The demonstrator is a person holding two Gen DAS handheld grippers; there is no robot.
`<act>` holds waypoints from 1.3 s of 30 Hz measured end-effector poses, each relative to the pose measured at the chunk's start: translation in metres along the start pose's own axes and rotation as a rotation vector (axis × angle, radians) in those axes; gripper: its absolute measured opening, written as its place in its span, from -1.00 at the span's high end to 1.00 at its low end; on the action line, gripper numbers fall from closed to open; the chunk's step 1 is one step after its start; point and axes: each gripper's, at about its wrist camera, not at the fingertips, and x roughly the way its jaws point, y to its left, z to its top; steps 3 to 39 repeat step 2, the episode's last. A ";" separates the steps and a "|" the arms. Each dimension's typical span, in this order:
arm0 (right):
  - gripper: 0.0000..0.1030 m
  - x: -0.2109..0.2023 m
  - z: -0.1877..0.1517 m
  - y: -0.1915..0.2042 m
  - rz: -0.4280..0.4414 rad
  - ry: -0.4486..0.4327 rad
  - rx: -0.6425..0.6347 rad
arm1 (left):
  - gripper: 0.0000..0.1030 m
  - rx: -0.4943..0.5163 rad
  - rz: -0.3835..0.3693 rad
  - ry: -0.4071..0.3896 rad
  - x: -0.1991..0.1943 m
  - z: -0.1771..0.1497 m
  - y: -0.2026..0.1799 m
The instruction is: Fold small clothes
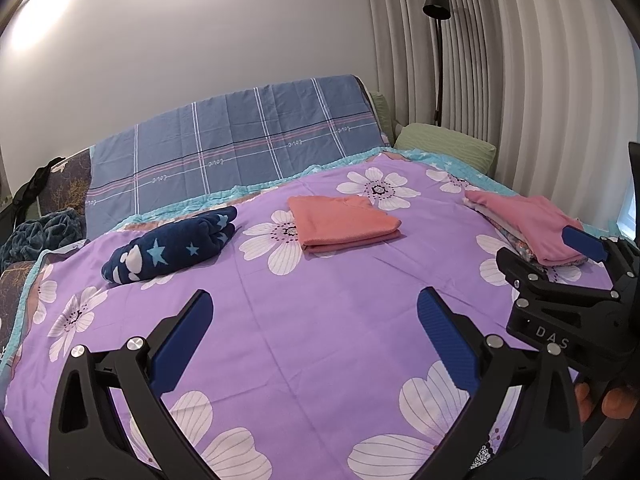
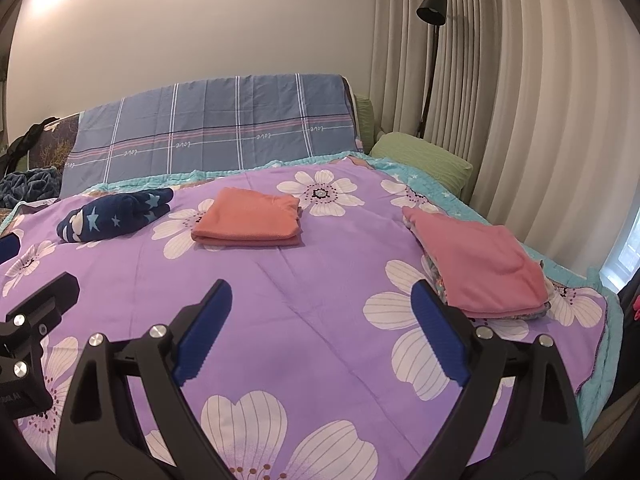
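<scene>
Peeking beneath pink top (image 2: 478, 264), garments (image 2: 436, 280) obscured

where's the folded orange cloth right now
The folded orange cloth lies mid-bed on the purple floral sheet, between the navy star-print bundle at left and the pink-topped clothes stack at right.

place: home bedroom | cues: bed with floral sheet (image 1: 280, 300), green pillow (image 2: 424, 156), curtains (image 2: 520, 100), floor lamp (image 2: 432, 8)
</scene>
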 end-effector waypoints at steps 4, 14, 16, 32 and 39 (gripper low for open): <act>-0.80 0.001 0.000 -0.001 0.000 0.000 0.001 | -0.97 0.001 0.000 0.001 0.000 0.000 0.000; -0.80 0.001 0.000 -0.001 0.000 0.000 0.001 | -0.97 0.001 0.000 0.001 0.000 0.000 0.000; -0.80 0.001 0.000 -0.001 0.000 0.000 0.001 | -0.97 0.001 0.000 0.001 0.000 0.000 0.000; -0.80 0.001 0.000 -0.001 0.000 0.000 0.001 | -0.97 0.001 0.000 0.001 0.000 0.000 0.000; -0.80 0.001 0.000 -0.001 0.000 0.000 0.001 | -0.97 0.001 0.000 0.001 0.000 0.000 0.000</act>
